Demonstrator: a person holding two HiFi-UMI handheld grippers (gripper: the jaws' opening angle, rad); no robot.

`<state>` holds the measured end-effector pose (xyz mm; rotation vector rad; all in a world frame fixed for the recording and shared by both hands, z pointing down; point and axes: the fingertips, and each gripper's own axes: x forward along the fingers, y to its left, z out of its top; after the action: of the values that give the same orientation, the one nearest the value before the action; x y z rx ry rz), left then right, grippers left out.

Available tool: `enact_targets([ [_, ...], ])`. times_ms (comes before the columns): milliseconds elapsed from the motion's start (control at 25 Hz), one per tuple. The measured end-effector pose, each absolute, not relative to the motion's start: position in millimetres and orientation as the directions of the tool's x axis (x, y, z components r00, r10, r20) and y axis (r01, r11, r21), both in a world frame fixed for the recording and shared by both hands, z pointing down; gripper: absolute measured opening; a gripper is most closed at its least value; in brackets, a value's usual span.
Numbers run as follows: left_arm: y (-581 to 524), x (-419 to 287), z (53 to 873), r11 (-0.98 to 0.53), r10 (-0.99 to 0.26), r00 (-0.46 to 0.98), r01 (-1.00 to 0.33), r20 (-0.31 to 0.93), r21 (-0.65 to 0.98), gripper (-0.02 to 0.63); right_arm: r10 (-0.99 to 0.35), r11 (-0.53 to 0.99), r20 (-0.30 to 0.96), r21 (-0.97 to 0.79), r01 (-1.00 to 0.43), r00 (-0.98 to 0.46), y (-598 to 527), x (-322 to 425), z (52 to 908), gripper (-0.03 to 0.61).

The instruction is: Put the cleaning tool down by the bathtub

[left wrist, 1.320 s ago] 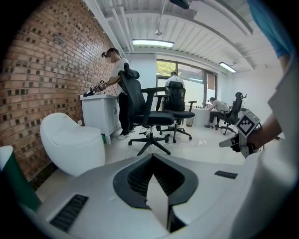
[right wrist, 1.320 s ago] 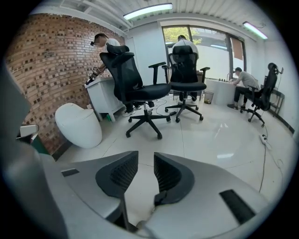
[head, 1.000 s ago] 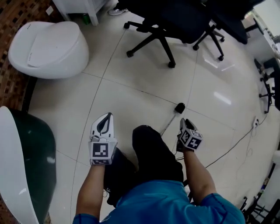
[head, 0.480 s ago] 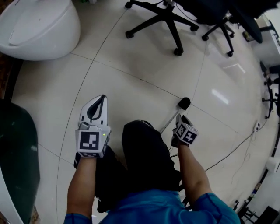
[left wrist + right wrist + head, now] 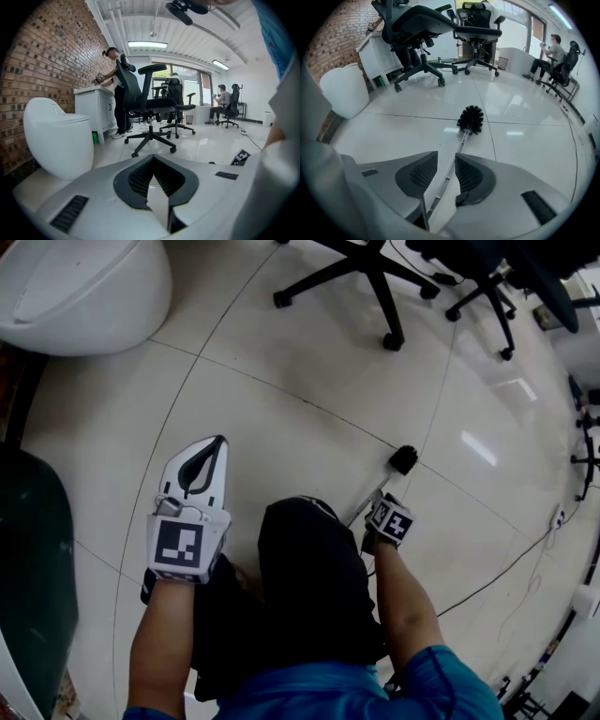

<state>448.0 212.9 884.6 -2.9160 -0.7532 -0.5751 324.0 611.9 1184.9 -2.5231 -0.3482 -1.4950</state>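
Toilet brush [image 5: 470, 120] rests with its bristle head on the glossy tiled floor [image 5: 525, 140], right of centre in the head view. Its thin handle runs back between the spread jaws of the right tool [image 5: 446, 155], which have just been opening and leave gaps on either side. The left tool [image 5: 153, 157], lower left, is pressed together and holds nothing.

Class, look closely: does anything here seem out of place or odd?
Yes: a toilet brush lies flat on the tiled floor, bristles touching it, out in the open near office chairs, with no holder in view.
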Motion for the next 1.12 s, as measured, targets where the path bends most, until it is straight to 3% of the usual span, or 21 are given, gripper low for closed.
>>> enact_targets([
  [360, 225, 437, 904, -0.847, 0.483, 0.769, 0.531, 0.419, 0.004, -0.003, 0.130, -0.926, 0.899, -0.041, 0.375, 0.419, 627, 322, 1231, 0.166],
  [1120, 226, 443, 920, -0.854, 0.483, 0.725, 0.513, 0.492, 0.083, -0.003, 0.088, -0.928, 0.953, -0.027, 0.373, 0.289, 617, 325, 1282, 0.143],
])
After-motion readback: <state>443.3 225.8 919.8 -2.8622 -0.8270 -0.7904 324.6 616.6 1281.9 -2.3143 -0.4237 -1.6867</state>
